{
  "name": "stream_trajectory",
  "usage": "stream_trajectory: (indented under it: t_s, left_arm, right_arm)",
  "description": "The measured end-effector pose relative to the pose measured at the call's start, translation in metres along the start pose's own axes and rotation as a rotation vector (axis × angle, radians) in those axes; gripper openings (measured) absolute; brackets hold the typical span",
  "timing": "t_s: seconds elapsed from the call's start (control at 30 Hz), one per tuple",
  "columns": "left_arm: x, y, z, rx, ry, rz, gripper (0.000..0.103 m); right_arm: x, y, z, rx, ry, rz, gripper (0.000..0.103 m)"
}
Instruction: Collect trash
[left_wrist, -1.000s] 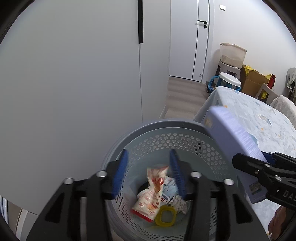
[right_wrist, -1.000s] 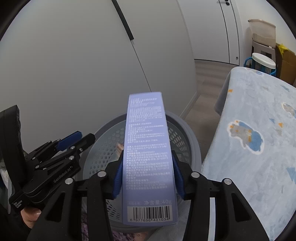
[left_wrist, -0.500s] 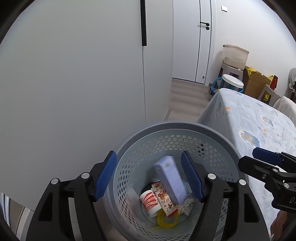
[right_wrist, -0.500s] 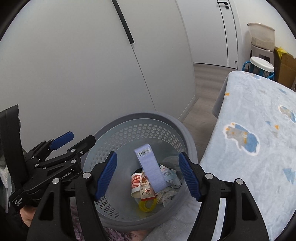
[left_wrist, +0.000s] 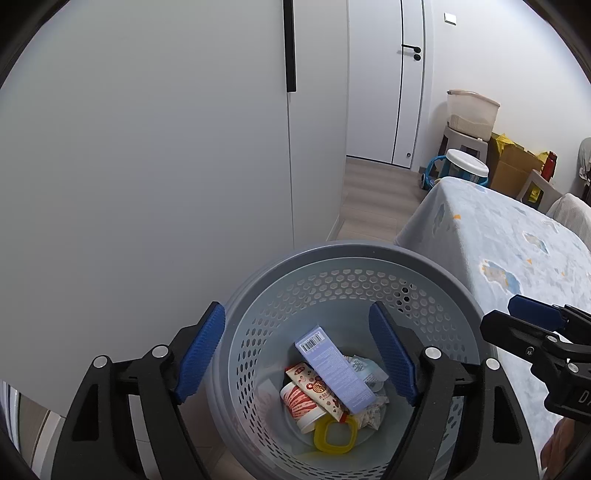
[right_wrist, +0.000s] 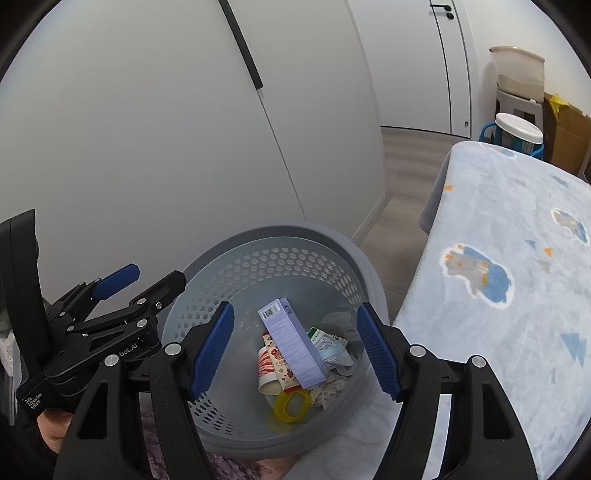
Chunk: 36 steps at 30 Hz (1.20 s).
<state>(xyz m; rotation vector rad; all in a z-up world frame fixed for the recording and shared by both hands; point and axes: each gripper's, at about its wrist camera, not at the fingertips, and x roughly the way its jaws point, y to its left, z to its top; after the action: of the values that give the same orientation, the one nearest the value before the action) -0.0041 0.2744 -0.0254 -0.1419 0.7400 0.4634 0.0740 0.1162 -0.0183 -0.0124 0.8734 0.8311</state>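
- Inside the gray basket (left_wrist: 332, 254), at its bottom, a purple box (left_wrist: 334, 369) lies slanted on wrappers (right_wrist: 328, 345), a cup (left_wrist: 301, 402) and a yellow ring (left_wrist: 334, 432).
- Above the rim, the left gripper (left_wrist: 297, 354) is opening, nothing between its fingers.
- Beside it, the right gripper (right_wrist: 295, 350) has its fingers spread, gripping nothing.
- Next to the basket stands a blanket-covered table (right_wrist: 517, 258).

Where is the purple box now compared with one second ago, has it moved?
Yes. The purple box has dropped out of the right tool, whose pads are now clear of it, down into the grey basket, onto the trash at the bottom.
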Motion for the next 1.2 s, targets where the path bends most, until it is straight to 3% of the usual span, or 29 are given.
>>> stream_trajectory:
  t_s: [0.53,0.97,1.2]
  left_arm:
    - [0.0027,0.0003,0.0009,-0.001,0.007,0.008,0.079]
    - [0.0025,-0.0007,-0.0006,0.000,0.016,0.018,0.084]
    - [0.0022,-0.0007,-0.0010,-0.006,0.018,0.010,0.084]
  right_arm:
    - [0.0009,0.0001,-0.0014,-0.001,0.007,-0.005,0.071]
    - [0.0013,-0.0022,-0.0017,0.002,-0.005,-0.017,0.082]
    - [0.0023,-0.0035,-0.0013,0.002,-0.003,-0.017,0.083]
